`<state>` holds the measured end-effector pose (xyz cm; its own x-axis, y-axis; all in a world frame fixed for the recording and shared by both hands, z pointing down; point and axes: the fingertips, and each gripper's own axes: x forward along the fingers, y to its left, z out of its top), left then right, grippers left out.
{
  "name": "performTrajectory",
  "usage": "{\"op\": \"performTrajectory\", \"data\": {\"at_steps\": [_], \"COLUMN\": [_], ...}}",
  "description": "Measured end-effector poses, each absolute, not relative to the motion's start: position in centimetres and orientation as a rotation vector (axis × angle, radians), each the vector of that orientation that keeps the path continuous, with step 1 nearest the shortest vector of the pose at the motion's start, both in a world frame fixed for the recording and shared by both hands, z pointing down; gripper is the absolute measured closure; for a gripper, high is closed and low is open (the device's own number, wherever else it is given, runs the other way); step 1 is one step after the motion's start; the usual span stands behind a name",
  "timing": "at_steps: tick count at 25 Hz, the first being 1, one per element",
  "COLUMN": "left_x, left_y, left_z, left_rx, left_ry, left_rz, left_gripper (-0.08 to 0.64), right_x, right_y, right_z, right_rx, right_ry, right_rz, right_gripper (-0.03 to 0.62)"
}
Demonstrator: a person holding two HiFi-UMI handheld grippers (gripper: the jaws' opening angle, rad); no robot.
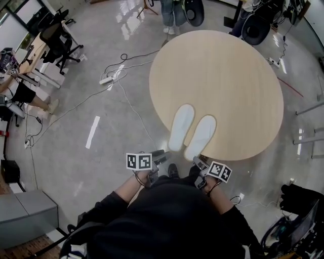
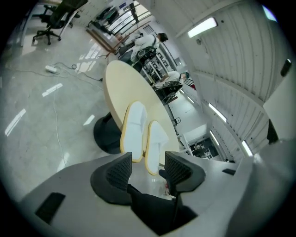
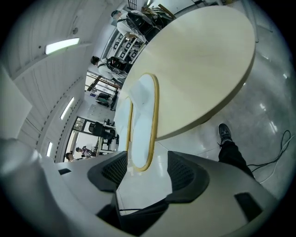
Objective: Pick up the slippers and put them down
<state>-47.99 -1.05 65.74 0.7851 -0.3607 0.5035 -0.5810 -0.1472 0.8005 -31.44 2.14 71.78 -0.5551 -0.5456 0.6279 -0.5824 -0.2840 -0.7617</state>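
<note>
Two white slippers lie side by side, soles up, at the near edge of the round wooden table [image 1: 228,76]: the left slipper [image 1: 180,126] and the right slipper [image 1: 200,136]. Their heels overhang the rim slightly. My left gripper [image 1: 161,157] hovers just short of the table edge, open and empty. In the left gripper view both slippers [image 2: 134,125] [image 2: 156,141] lie beyond its jaws [image 2: 148,169]. My right gripper [image 1: 199,163] is also open and empty, just before the right slipper's heel. The right gripper view shows that slipper [image 3: 142,118] ahead of the jaws [image 3: 147,170], untouched.
The table stands on a black pedestal [image 2: 105,134]. A power strip with cables [image 1: 106,79] lies on the glossy floor to the left, beyond it an office chair [image 1: 58,43] and a seated person [image 1: 23,93]. Another person [image 1: 172,15] stands behind the table. My shoe [image 3: 225,133] is under the rim.
</note>
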Motion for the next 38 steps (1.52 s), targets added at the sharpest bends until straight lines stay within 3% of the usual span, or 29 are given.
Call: {"op": "performTrajectory", "data": {"at_steps": [4,7,8,9,10,11,14,20,38], "left_x": [-49.1,-48.1,-47.7,-47.3,-46.9,-46.6,-45.6,-45.0,-43.2], "left_y": [-2.1,-3.2,-3.5,-3.8,-4.0,-4.1,-3.7,-3.0,-1.3], "left_z": [62.0,58.4,57.1,55.9,54.6,53.3,49.8,48.5,48.3], "left_rx": [1.951,2.065,2.098,2.128,2.157,2.186,2.28,2.506,2.415], "left_ry": [-0.766,-0.738,-0.726,-0.712,-0.695,-0.672,-0.569,-0.652,-0.562], "left_rz": [0.26,0.195,0.16,0.12,0.078,0.035,-0.075,0.089,0.058], "left_gripper": [0.325,0.34,0.38,0.421,0.444,0.478,0.536,0.534,0.534], "right_x": [-30.1,-28.3,-27.7,-27.2,-26.9,-26.8,-28.0,-32.0,-34.4], "right_y": [1.9,0.9,0.6,0.3,-0.1,-0.5,-1.7,-2.9,-3.2], "right_z": [68.6,65.1,63.7,62.2,60.6,58.9,54.2,47.2,46.1], "right_rx": [1.548,1.625,1.652,1.677,1.691,1.691,1.641,1.486,1.392], "right_ry": [-1.933,-2.039,-2.088,-2.143,-2.201,-2.261,-2.41,-2.578,-2.627], "right_rz": [2.109,1.961,1.892,1.822,1.754,1.687,1.449,0.894,0.789], "right_gripper": [0.328,0.33,0.386,0.497,0.559,0.574,0.577,0.575,0.577]}}
